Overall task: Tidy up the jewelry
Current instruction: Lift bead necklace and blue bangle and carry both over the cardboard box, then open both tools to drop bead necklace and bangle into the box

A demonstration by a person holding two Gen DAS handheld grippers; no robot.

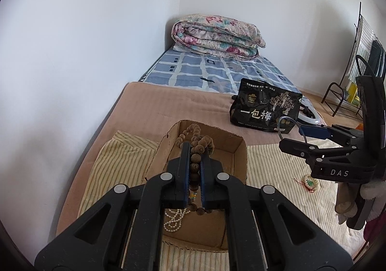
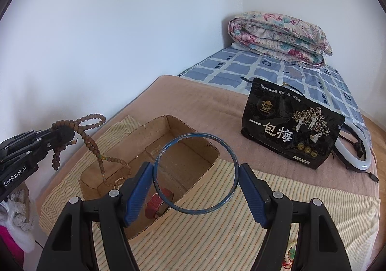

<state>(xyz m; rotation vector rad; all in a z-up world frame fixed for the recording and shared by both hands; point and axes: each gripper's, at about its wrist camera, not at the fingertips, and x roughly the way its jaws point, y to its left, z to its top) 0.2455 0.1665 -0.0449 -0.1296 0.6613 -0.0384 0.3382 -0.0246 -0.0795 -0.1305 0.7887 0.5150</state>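
A long string of brown wooden prayer beads (image 2: 93, 143) dangles at the frame's left, pinched in the closed left gripper (image 2: 61, 134) over the open cardboard box (image 2: 183, 131). At centre, the right gripper (image 2: 196, 183) clamps a blue metal bangle (image 2: 196, 173).

A home bedroom: bed (image 1: 193, 73), folded quilt (image 1: 217, 35).

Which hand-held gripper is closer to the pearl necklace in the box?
Left. The left hand-held gripper, shut on the wooden bead strand, hangs over the pearl necklace. The right hand-held gripper, holding the blue bangle, is off beside the cardboard box.
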